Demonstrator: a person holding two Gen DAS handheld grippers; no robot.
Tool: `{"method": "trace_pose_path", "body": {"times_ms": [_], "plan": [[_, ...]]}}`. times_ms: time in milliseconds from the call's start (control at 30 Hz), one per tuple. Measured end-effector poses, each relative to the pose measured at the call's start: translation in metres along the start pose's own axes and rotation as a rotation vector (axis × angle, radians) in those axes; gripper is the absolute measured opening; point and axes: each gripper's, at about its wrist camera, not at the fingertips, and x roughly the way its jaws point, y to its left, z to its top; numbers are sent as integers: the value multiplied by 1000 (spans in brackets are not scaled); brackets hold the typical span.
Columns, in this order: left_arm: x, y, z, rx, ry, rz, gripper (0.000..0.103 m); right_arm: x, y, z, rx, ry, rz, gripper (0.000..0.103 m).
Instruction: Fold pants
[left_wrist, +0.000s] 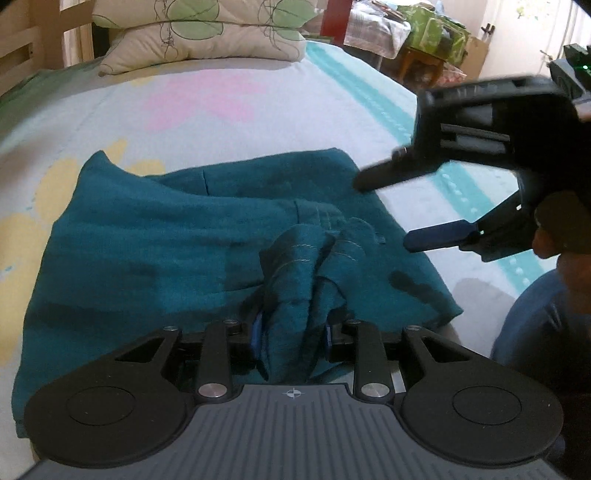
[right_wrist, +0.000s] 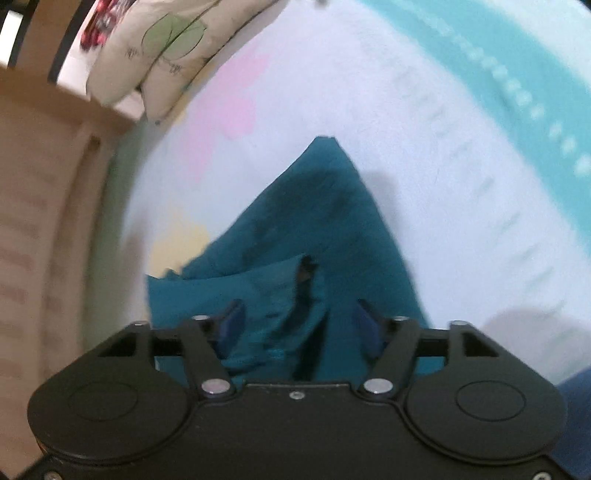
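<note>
Teal pants (left_wrist: 147, 240), one pair, bunched in left gripper (left_wrist: 293, 332) on one bed (left_wrist: 229, 92).

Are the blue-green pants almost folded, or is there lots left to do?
About halfway, I'd guess. The teal pants already lie doubled in a broad layered shape on the bed sheet. Right now the left hand-held gripper pinches a bunched end of the fabric, while the right hand-held gripper is open above the pants' right edge. That bunched part still needs laying flat and smoothing.
</note>
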Motion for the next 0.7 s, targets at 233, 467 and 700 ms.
{"method": "trace_pose_path", "body": {"times_ms": [233, 467, 700], "plan": [[0, -3, -1, 18, -18, 13, 28, 36, 15, -6, -46, 98, -55, 72], [-3, -15, -8, 99, -41, 38, 29, 53, 12, -10, 11, 176, -24, 72], [-10, -37, -19, 274, -74, 83, 28, 60, 11, -3, 59, 211, -13, 72]]}}
